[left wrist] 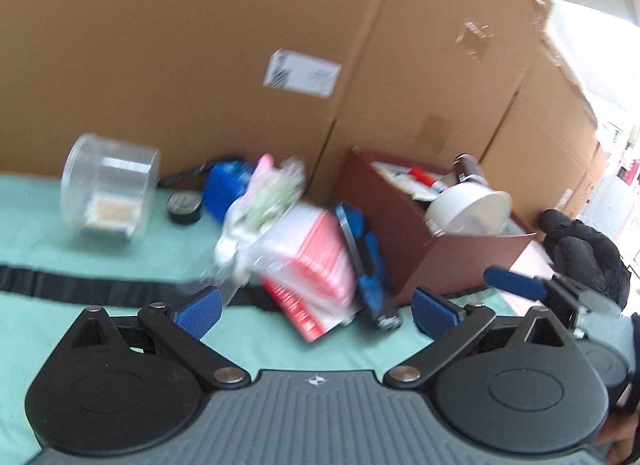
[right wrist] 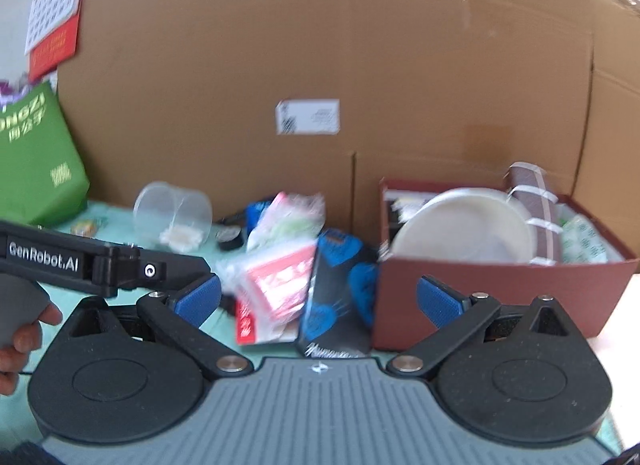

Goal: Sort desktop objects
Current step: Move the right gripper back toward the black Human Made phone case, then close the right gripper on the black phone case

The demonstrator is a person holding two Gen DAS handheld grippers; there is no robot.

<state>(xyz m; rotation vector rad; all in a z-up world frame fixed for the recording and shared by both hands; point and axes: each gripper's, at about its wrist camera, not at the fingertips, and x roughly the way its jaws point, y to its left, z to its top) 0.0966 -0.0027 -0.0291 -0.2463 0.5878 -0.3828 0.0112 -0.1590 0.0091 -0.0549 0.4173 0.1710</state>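
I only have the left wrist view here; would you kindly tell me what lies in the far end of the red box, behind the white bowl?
Observer: In the right wrist view, a brown roll with white bands leans beside the white bowl, and a green-patterned packet fills the box's right end.
Operator: Thank you. Is anything left of the clear tub?
Observer: Yes, a green bag stands against the cardboard wall.
Operator: And the right gripper?
Observer: The right gripper is open, empty, facing the black-and-blue package.
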